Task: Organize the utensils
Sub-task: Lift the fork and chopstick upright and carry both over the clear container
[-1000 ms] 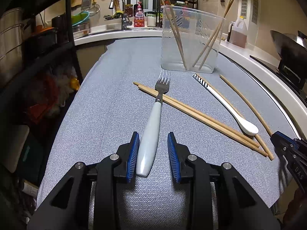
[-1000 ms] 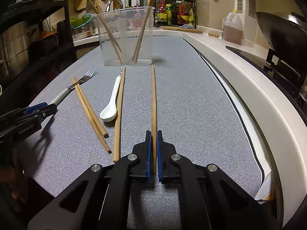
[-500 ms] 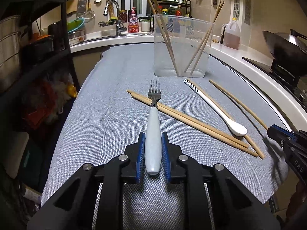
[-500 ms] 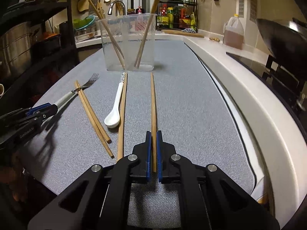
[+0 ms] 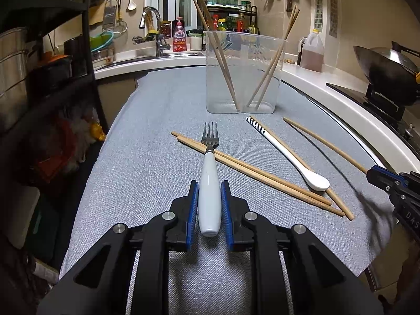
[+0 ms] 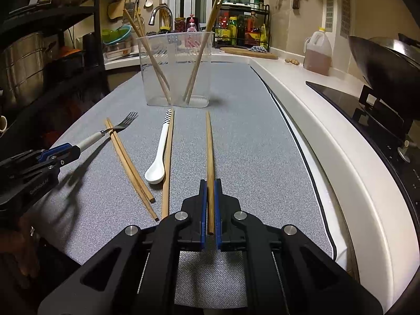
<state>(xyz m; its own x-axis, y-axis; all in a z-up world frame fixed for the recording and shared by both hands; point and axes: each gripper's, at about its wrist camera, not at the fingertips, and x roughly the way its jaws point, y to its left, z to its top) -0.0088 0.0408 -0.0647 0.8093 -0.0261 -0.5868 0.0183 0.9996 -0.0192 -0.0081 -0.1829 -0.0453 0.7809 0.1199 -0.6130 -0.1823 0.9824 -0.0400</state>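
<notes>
I see a grey woven mat (image 5: 162,120) spread over the bench. At the far end a chrome faucet (image 5: 153,23) stands over the sink, with a red soap pouch (image 5: 179,36) beside it. A jug of brown liquid (image 6: 317,52) sits on the white ledge, a dark wok (image 6: 380,63) on the stove. A spice rack (image 6: 242,27) holds bottles; a black shelf unit (image 5: 47,52) carries pots.
</notes>
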